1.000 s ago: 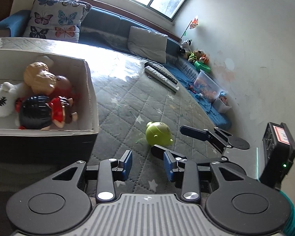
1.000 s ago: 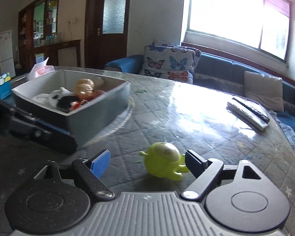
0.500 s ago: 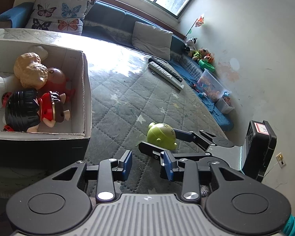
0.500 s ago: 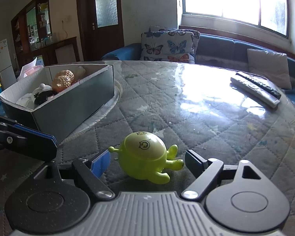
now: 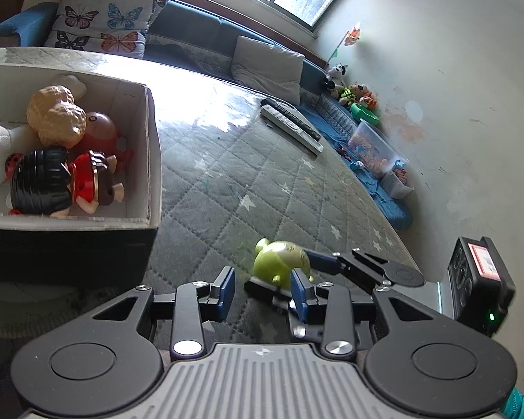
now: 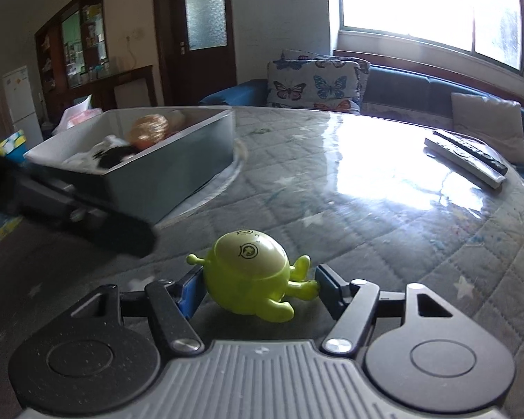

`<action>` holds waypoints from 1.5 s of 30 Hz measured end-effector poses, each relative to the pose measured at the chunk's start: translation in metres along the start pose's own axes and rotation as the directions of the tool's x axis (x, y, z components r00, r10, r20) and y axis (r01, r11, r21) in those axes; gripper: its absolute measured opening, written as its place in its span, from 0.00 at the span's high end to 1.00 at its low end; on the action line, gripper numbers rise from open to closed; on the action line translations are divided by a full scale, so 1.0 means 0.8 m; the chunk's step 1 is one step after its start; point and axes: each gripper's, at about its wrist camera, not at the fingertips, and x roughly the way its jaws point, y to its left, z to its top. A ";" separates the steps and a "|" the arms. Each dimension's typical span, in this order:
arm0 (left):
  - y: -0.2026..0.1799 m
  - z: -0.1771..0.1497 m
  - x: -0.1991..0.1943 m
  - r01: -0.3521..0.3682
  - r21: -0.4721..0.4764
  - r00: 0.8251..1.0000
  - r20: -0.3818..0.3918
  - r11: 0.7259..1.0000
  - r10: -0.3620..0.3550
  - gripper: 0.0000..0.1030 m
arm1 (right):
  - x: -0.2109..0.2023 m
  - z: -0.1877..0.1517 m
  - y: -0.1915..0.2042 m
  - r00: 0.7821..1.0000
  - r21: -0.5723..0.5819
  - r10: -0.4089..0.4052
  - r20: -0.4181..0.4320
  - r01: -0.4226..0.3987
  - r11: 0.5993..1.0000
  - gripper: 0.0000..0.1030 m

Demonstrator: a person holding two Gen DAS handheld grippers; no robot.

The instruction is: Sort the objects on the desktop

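A green alien toy (image 6: 249, 274) lies on the quilted table between the fingers of my right gripper (image 6: 258, 288), which have closed against its sides. The toy also shows in the left wrist view (image 5: 279, 260), with the right gripper (image 5: 297, 272) around it. My left gripper (image 5: 262, 288) is open and empty, just in front of the toy and beside the right gripper. A grey box (image 5: 153, 160) at the left holds several toy figures, among them a black-haired doll (image 5: 52, 183). The box also shows in the right wrist view (image 6: 178, 167).
Two remote controls (image 5: 291, 127) lie at the far side of the table, also in the right wrist view (image 6: 468, 159). A sofa with cushions (image 5: 101, 22) runs behind the table. The table's right edge drops off near a wall (image 5: 454, 122).
My right gripper has moved forward around the green toy and closed from wide open onto its sides. My left gripper has shifted slightly and stayed open.
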 end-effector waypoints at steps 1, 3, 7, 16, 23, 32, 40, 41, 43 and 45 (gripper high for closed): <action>0.000 -0.003 -0.002 0.004 0.003 1.000 -0.003 1.000 -0.004 0.64 | -0.004 -0.003 0.007 1.000 -0.011 0.003 0.000 -0.003 1.000 0.34; -0.001 -0.009 -0.005 0.016 0.015 1.000 -0.013 1.000 -0.015 0.64 | -0.012 -0.011 0.020 1.000 -0.033 0.007 0.001 -0.007 0.999 0.34; 0.000 -0.024 -0.014 0.038 0.052 0.998 -0.045 0.998 -0.035 0.64 | -0.025 -0.022 0.045 1.000 -0.066 0.013 0.009 -0.012 0.998 0.34; 0.004 -0.048 -0.042 0.075 0.085 0.994 -0.089 0.994 -0.067 0.63 | -0.045 -0.042 0.103 0.999 -0.182 0.020 0.028 -0.015 0.983 0.33; 0.025 -0.050 -0.052 0.093 0.012 0.990 -0.110 0.996 -0.091 0.62 | -0.055 -0.051 0.125 0.999 -0.214 0.024 0.041 -0.015 0.977 0.33; 0.039 -0.047 -0.047 0.114 -0.053 0.985 -0.126 0.992 -0.120 0.61 | -0.060 -0.056 0.108 0.999 -0.125 0.034 0.025 -0.031 0.992 0.25; 0.043 -0.049 -0.040 0.120 -0.085 0.982 -0.135 0.989 -0.131 0.61 | -0.064 -0.056 0.103 0.998 -0.100 0.056 0.026 -0.053 0.994 0.25; 0.043 -0.049 -0.040 0.120 -0.091 0.982 -0.133 0.989 -0.132 0.61 | -0.063 -0.056 0.103 0.998 -0.100 0.056 0.025 -0.053 0.994 0.25; 0.044 -0.048 -0.040 0.120 -0.100 0.983 -0.129 0.988 -0.132 0.61 | -0.062 -0.056 0.104 0.998 -0.099 0.058 0.026 -0.055 0.994 0.25; 0.044 -0.048 -0.041 0.117 -0.106 0.984 -0.125 0.987 -0.130 0.61 | -0.061 -0.055 0.105 0.998 -0.101 0.053 0.028 -0.050 0.994 0.25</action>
